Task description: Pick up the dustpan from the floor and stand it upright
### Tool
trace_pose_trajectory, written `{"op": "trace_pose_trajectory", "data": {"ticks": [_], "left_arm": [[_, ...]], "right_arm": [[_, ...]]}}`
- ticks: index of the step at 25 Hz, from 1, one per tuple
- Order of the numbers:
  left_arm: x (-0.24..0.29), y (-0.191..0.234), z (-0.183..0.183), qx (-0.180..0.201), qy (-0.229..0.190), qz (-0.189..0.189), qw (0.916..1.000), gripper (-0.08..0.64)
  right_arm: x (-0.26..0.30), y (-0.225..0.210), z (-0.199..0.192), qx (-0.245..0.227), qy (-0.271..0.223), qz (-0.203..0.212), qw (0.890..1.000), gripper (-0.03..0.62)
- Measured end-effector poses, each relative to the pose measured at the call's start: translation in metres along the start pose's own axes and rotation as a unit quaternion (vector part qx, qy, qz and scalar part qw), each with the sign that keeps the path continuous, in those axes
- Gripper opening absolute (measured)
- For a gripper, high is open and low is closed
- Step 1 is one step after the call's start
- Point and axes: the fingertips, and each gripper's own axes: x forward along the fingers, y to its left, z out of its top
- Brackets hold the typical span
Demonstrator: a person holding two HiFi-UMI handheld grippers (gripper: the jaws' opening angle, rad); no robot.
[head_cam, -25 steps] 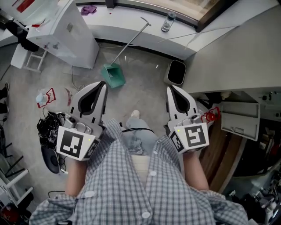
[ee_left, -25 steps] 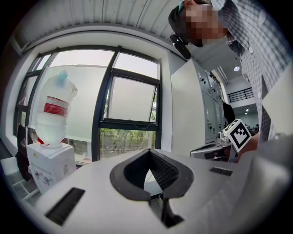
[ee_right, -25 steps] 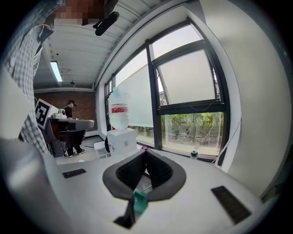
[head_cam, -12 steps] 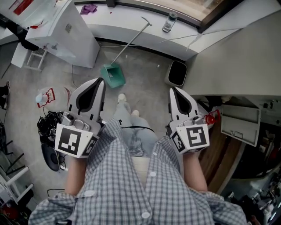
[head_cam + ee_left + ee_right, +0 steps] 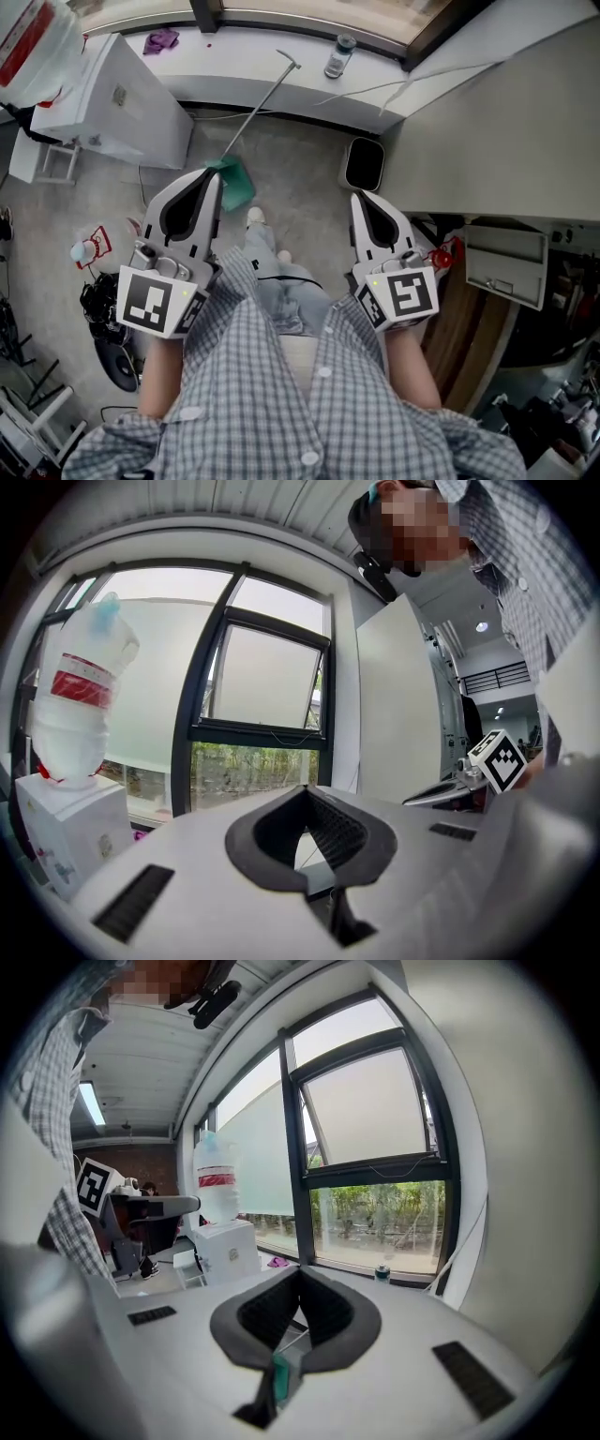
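You have stepped closer. The green dustpan [image 5: 236,185] lay well ahead of you, and now it peeks out just past the tip of your left claw [image 5: 216,176]. It sits on the floor [image 5: 300,169]. Its long handle [image 5: 261,105] leans up to the window ledge [image 5: 244,66]. Both claws are closed and hold nothing. Your right claw [image 5: 359,198] is off to the side.
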Motion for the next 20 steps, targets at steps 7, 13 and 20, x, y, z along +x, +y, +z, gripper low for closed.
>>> {"op": "trace_pose_trajectory", "data": {"ticks": [7,13,20], "left_arm": [[0.038,0.039,0.013,0.011,0.000,-0.009,0.9999,0.008],[0.067,0.075,0.023,0.013,-0.012,-0.021,0.9996,0.008],[0.102,0.113,0.027,0.024,-0.016,-0.039,0.9988,0.006]], "right_arm": [[0.053,-0.005,0.030,0.000,-0.011,0.001,1.000,0.005],[0.091,-0.013,0.049,-0.013,-0.017,-0.017,1.000,0.005],[0.133,-0.024,0.066,-0.011,-0.023,-0.036,0.999,0.005]]}}
